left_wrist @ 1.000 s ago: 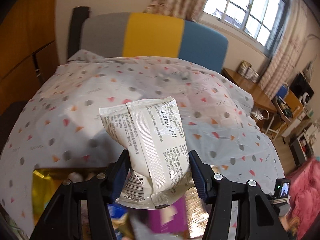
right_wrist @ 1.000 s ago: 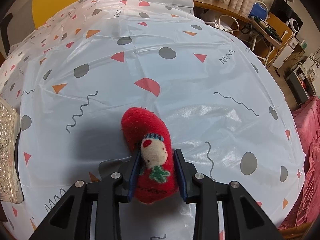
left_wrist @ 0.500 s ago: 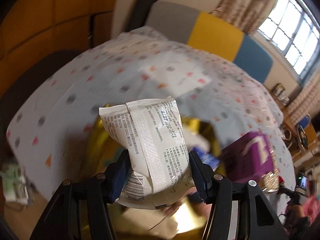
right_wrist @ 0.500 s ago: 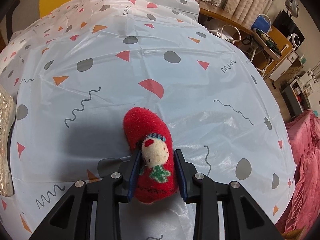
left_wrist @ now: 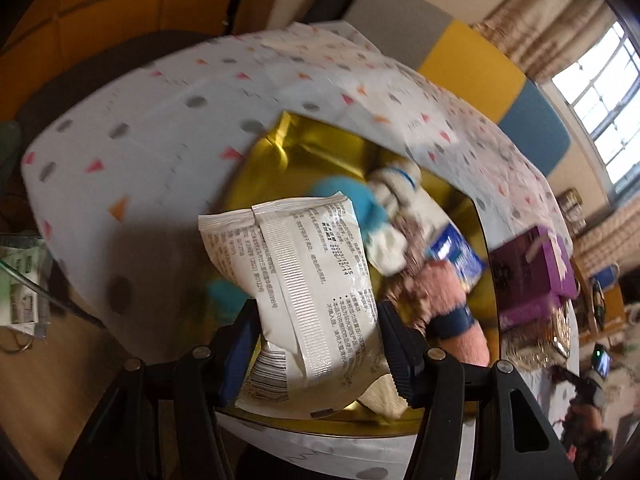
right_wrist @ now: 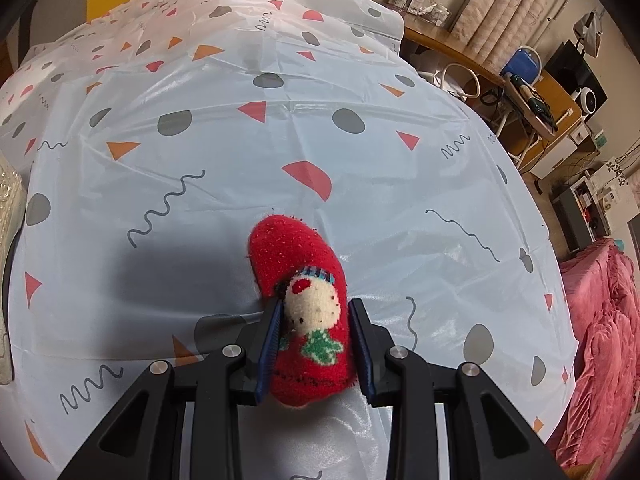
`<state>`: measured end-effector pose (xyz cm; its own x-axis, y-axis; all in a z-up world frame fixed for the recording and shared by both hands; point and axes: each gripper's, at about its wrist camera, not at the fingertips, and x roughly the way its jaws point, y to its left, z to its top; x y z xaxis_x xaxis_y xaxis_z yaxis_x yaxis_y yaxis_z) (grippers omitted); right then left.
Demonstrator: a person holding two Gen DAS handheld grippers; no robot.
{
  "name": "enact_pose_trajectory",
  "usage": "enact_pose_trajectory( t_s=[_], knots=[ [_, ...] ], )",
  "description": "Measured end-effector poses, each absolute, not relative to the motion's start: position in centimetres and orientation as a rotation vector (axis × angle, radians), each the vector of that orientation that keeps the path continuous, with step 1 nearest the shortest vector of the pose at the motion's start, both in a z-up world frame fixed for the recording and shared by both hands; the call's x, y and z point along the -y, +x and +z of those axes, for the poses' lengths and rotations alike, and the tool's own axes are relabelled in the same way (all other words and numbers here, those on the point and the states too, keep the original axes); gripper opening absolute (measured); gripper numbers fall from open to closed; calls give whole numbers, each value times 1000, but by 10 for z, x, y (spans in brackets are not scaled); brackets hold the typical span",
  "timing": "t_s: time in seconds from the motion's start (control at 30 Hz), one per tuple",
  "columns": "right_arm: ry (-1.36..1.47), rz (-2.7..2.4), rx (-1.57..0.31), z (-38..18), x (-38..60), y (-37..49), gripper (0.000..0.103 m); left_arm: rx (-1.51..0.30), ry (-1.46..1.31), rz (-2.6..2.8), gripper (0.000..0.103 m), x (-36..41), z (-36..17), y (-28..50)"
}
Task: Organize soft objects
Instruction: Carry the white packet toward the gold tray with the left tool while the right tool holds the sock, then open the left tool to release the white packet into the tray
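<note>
Over the gold tray [left_wrist: 320, 148], my left gripper [left_wrist: 320, 344] clamps a white snack packet [left_wrist: 308, 292] above the plush toys. Beside that tray, on the tablecloth [right_wrist: 360, 168], my right gripper [right_wrist: 314, 344] squeezes a red Christmas sock [right_wrist: 304, 292].

The packet [left_wrist: 316, 300] hangs above the tray [left_wrist: 320, 148]; the sock [right_wrist: 300, 288] lies on the tablecloth [right_wrist: 360, 168].

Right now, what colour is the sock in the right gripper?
Red sock, with a cream snowman face; right wrist view.

The left tool [left_wrist: 316, 344] is clamped on a white packet [left_wrist: 304, 292] that sticks out toward 12 o'clock. The right tool [right_wrist: 314, 350] pinches a red sock [right_wrist: 304, 304], toe toward 11 o'clock.
</note>
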<state>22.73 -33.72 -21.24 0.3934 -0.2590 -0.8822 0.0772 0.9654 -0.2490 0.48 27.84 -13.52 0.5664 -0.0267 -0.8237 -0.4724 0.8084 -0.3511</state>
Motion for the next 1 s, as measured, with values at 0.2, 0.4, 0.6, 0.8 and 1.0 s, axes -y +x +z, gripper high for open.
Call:
enact_pose_trajectory(
  t_s=[0.2, 0.4, 0.6, 0.8, 1.0],
  knots=[
    [-204, -219, -1144, -213, 333, 227, 33, -953, -585, 154, 60, -243, -139, 28],
    [-207, -218, -1144, -213, 331, 226, 33, -1022, -555, 224, 60, -239, -166, 49],
    [-218, -206, -1146, -214, 329, 226, 33, -1025, -517, 278, 75, -246, -173, 44],
    [-230, -203, -1146, -215, 327, 226, 33, -973, -389, 325, 85, -235, -157, 40],
    [-238, -202, -1146, -216, 326, 226, 34, -939, -339, 364, 85, -229, -143, 30]
  ],
)
